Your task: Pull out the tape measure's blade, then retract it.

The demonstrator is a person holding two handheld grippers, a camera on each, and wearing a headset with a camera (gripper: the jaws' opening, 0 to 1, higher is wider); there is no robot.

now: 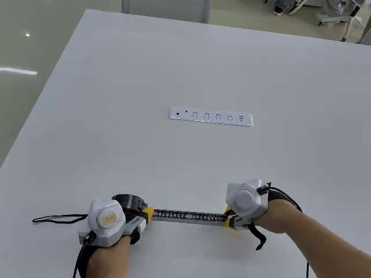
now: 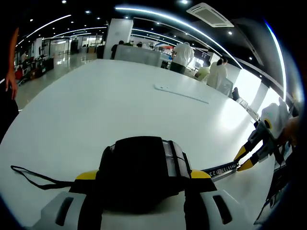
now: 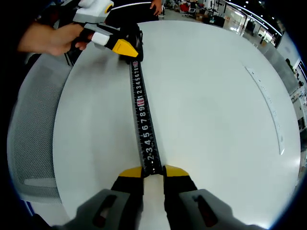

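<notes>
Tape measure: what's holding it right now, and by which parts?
The left gripper is shut on the black case; the right gripper pinches the blade at its free end.

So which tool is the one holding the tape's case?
The left tool: its jaws clamp the black case, while the right tool pinches the tip of the pulled-out blade.

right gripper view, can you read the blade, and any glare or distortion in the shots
Right gripper view: blade sharp, numerals readable, fisheye bows the power strip. Left gripper view: tape measure case dark and soft near the lens, glare on the table at right. Head view: even light, faint shadows, straight lines.
</notes>
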